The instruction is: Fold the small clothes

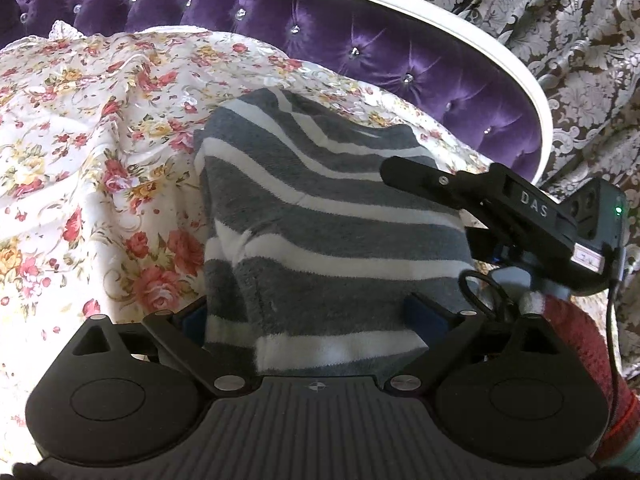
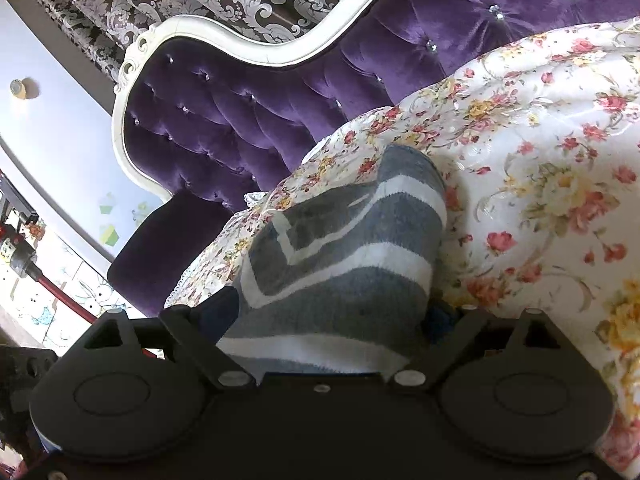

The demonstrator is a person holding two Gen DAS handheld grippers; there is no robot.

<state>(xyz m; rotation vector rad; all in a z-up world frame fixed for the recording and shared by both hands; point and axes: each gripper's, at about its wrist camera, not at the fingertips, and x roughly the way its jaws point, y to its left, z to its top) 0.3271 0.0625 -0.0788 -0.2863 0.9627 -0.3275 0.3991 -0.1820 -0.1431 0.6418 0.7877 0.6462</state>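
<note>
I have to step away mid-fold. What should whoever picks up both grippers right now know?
Left gripper: open wide, the striped garment lying between its fingers, not clamped.
Right gripper: also open wide, straddling the same garment's other end, not clamped.
The garment lies bunched on the floral sheet, in front of the purple headboard. A layer looks doubled over in the right wrist view, but no neat fold shows.
Left to do: regrip an edge, flatten it, finish the fold.
</note>
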